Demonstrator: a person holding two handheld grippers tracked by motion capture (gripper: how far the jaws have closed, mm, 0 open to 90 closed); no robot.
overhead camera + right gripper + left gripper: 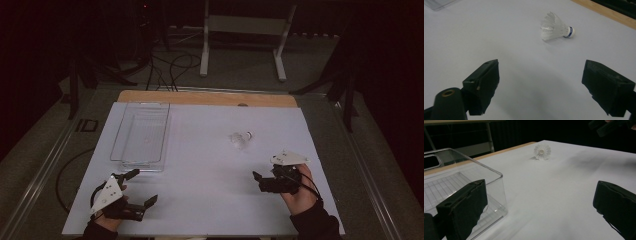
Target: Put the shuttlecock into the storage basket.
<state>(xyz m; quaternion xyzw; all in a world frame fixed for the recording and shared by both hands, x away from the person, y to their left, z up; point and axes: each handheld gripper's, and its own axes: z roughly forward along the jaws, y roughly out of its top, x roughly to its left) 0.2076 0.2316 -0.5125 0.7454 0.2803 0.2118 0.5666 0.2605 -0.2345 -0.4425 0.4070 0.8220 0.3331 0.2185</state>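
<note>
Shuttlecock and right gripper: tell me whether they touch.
Apart. In the right gripper view the shuttlecock lies beyond the open right gripper, bare white table between them.

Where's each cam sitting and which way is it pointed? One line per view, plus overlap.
High view: above the person's side, looking forward and down on the table; both forearms, left gripper, right gripper.
Left gripper view: along its open jaws, past the bin toward the shuttlecock.
Right gripper view: along its open jaws toward the shuttlecock.
Shared: shuttlecock, in all three.
</note>
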